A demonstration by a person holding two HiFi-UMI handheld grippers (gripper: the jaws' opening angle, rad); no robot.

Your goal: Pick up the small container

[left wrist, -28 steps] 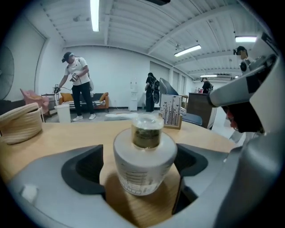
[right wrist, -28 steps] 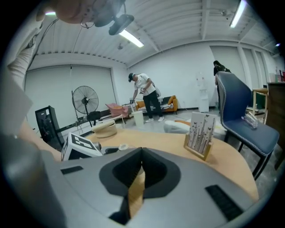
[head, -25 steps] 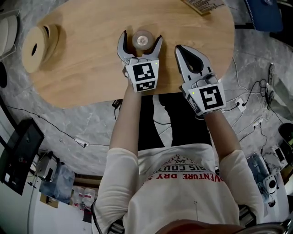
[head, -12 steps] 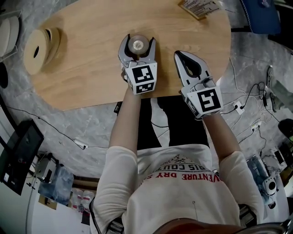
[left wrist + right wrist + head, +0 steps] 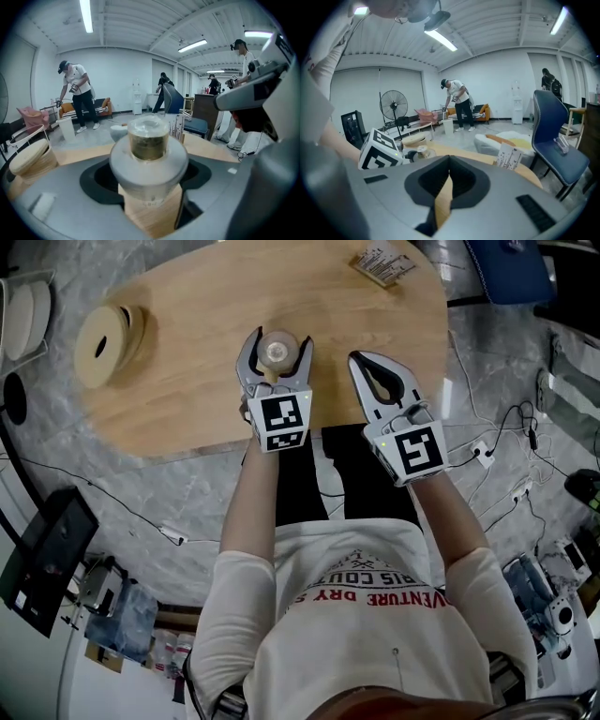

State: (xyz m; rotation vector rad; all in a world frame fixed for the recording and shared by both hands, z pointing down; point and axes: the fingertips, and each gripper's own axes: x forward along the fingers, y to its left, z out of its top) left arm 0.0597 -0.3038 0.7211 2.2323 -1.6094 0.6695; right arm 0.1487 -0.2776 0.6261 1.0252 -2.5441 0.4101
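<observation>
Left tongs (image 5: 278, 337) newly round container (image 5: 278, 349), wooden table (image 5: 187, 352).

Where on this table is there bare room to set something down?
Bare wood lies between the round stack and the left gripper, and on the table beyond the small container toward the card packet. The near edge is crowded: the right gripper sits beside the left.

Packet (image 5: 382, 262) print illegible (tiny); small container (image 5: 277, 348) underside hidden
</observation>
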